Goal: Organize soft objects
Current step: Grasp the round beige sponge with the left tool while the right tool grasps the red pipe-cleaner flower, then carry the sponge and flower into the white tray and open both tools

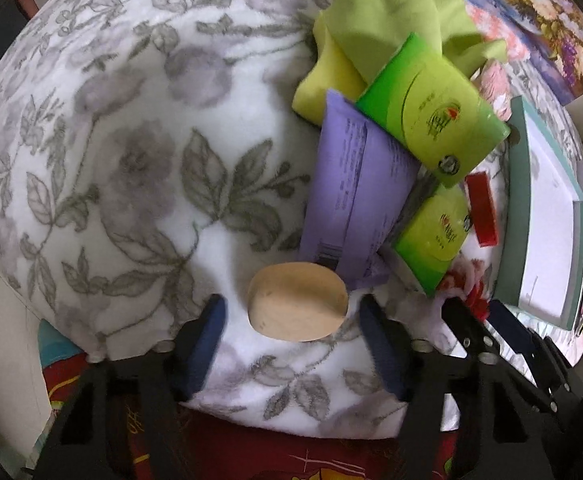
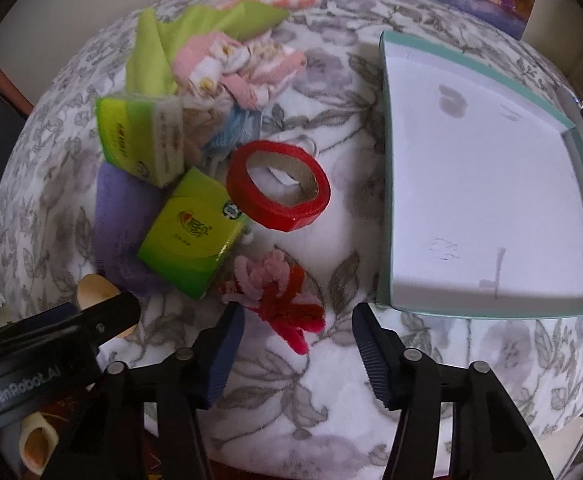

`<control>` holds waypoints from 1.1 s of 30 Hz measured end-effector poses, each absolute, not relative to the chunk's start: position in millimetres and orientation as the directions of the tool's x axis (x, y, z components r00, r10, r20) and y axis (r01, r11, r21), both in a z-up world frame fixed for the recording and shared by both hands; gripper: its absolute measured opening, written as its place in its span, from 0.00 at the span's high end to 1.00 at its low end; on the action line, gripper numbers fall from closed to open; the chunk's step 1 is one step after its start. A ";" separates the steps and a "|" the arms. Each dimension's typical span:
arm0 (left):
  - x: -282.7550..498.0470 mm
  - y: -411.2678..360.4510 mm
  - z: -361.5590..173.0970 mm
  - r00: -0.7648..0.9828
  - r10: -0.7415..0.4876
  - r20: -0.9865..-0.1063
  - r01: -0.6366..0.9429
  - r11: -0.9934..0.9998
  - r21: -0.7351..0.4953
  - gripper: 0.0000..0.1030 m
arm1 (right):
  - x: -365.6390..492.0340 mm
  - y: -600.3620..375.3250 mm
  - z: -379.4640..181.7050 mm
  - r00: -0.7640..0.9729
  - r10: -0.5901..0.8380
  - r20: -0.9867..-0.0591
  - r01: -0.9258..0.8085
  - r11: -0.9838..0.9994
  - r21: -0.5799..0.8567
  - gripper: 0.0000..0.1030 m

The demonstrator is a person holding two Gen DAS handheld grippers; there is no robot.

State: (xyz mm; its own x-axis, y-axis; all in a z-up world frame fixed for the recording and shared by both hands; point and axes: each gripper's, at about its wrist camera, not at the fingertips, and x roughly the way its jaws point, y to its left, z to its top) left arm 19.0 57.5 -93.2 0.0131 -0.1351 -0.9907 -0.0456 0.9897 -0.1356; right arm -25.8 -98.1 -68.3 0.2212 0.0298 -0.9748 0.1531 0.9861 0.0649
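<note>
Soft things heaped on a round table under a grey-flowered fleece cover [image 1: 123,152], its rim curving close at the near side in both views.

Left gripper [image 1: 293,344] pointed down over the near rim, jaws apart on either side of a beige oval sponge [image 1: 297,302]; pads not pressing on it, small gaps at both ends. Sponge lying flat, long axis running across from one finger to the other. Wide bare fleece to the left of it; crowded on the right by a purple packet [image 1: 355,196], long axis running away from the gripper, two green tissue packs [image 1: 431,108] leaning on it, and a lime cloth [image 1: 379,8] beyond.

Right gripper [image 2: 297,344] also tilted steeply down, jaws apart, nothing clamped. Pink and red pipe-cleaner bundle [image 2: 279,296] just ahead of the tips, nearer the left finger, stems reaching toward the gap. Red tape roll [image 2: 277,186] lying flat farther off, socks [image 2: 231,68] piled behind. Shallow teal-edged white tray [image 2: 389,184] to the right, its near corner just beside the right finger; open fleece between tray and tape.
</note>
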 end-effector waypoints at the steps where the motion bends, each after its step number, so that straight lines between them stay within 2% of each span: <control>1: 19.7 56.4 -98.2 0.002 -0.142 -0.990 -0.045 0.989 -0.142 0.37 | -22.7 -98.8 -72.3 0.215 0.034 -0.976 0.153 0.986 0.068 0.47; 6: 20.5 54.5 -114.9 0.001 -0.147 -0.989 -0.046 0.988 -0.147 0.42 | -12.9 -100.7 -87.2 0.199 0.031 -0.980 0.157 0.986 0.063 0.51; 13: 22.1 55.4 -107.0 0.006 -0.135 -0.991 -0.052 0.989 -0.135 0.50 | -0.2 -93.3 -97.2 0.203 0.005 -0.979 0.125 0.992 0.031 0.54; 19: 19.3 68.5 -93.9 0.010 -0.154 -0.988 -0.061 0.986 -0.154 0.51 | -2.1 -86.3 -99.6 0.216 0.004 -0.976 0.111 0.993 0.029 0.68; 27: 10.3 75.2 -67.2 0.049 -0.148 -0.988 -0.057 0.987 -0.151 0.51 | -10.1 -92.6 -93.3 0.228 0.034 -0.973 0.109 0.992 0.061 0.70; 33: 7.5 75.2 -34.5 0.112 -0.139 -0.984 -0.042 0.989 -0.145 0.51 | -21.7 -103.8 -64.1 0.260 0.053 -0.964 0.115 0.990 0.085 0.70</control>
